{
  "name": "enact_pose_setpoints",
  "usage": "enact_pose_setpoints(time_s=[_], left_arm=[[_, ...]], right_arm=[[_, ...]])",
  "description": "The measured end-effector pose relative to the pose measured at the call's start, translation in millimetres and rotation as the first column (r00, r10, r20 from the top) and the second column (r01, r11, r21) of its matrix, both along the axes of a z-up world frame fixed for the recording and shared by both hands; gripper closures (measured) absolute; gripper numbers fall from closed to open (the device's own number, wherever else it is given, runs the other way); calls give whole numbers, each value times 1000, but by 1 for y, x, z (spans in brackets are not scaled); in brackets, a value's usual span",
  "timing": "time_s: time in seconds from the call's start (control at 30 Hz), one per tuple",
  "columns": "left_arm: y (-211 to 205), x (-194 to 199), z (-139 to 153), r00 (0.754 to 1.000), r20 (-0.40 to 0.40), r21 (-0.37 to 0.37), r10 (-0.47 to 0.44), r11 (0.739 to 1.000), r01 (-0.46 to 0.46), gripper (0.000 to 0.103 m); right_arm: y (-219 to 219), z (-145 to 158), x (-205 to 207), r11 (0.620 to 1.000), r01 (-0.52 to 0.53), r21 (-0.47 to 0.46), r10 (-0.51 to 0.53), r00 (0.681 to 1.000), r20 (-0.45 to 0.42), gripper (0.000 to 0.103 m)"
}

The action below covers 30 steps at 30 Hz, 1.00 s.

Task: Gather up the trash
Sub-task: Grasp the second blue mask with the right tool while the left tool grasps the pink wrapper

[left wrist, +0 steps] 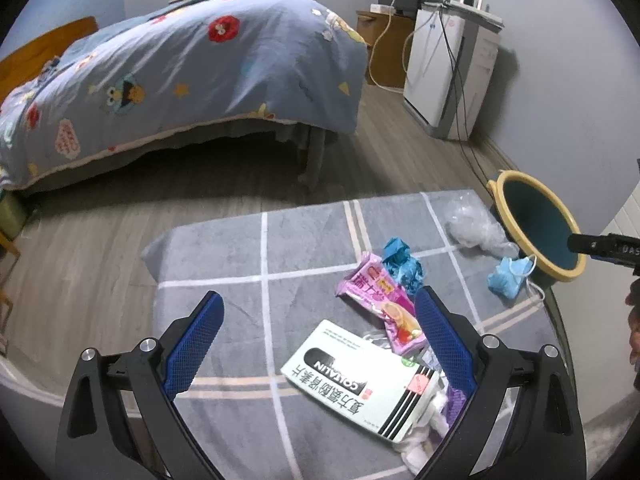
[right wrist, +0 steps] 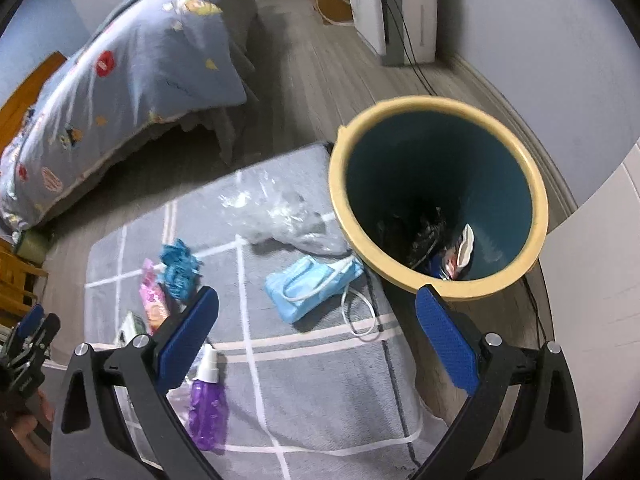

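Note:
Trash lies on a grey checked rug (left wrist: 224, 256). A white medicine box (left wrist: 356, 380), a pink snack wrapper (left wrist: 380, 300) and crumpled blue paper (left wrist: 400, 266) lie in front of my open, empty left gripper (left wrist: 320, 344). A blue face mask (right wrist: 312, 284), clear plastic (right wrist: 280, 216) and a purple spray bottle (right wrist: 206, 404) show in the right wrist view. My right gripper (right wrist: 320, 336) is open and empty, above the rug next to the teal bin with a yellow rim (right wrist: 532, 184). The bin holds some trash.
A bed with a blue quilt (left wrist: 180, 68) stands beyond the rug. A white appliance with cables (left wrist: 444, 72) stands by the wall behind the bin. Wooden floor (left wrist: 80, 264) surrounds the rug.

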<state>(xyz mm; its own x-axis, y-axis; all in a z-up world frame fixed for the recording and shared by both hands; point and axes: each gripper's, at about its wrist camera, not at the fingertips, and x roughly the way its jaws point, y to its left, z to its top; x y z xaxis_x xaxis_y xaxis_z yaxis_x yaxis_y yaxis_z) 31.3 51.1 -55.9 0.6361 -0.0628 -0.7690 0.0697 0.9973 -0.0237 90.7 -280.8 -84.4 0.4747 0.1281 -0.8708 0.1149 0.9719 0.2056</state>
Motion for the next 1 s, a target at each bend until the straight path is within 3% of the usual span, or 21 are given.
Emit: enact_pose_setpoints(time_s=[0.17, 0.23, 0.3, 0.4, 0.57, 0.63, 0.7, 1.0], left_arm=[[-6, 6, -19, 998, -65, -7, -12, 1000, 12, 8], [-8, 5, -21, 998, -67, 0, -15, 1000, 15, 8], [-7, 5, -24, 997, -70, 1, -20, 1000, 20, 8], [-7, 7, -29, 996, -88, 5, -14, 1000, 15, 8], [-6, 10, -35, 994, -107, -5, -15, 1000, 15, 8], [-5, 11, -40, 992, -126, -3, -16, 1000, 15, 8], [-5, 12, -43, 990, -139, -2, -16, 1000, 15, 8], [-22, 18, -44, 990, -128, -6, -57, 998, 57, 8]], right_arm=[[3, -22, 13, 1000, 3, -22, -4, 998, -59, 8], [4, -34, 17, 1000, 9, 12, -8, 996, -89, 19], [9, -50, 22, 999, 11, 40, -5, 992, -128, 23], [19, -69, 30, 1000, -1, 17, 4, 987, -161, 29], [29, -93, 39, 1000, -15, 4, 15, 982, -190, 47], [31, -89, 40, 1000, -21, 19, 24, 986, -165, 76], [35, -82, 41, 999, -35, 32, 39, 989, -143, 91], [52, -36, 36, 992, -109, 66, 111, 994, -20, 95]])
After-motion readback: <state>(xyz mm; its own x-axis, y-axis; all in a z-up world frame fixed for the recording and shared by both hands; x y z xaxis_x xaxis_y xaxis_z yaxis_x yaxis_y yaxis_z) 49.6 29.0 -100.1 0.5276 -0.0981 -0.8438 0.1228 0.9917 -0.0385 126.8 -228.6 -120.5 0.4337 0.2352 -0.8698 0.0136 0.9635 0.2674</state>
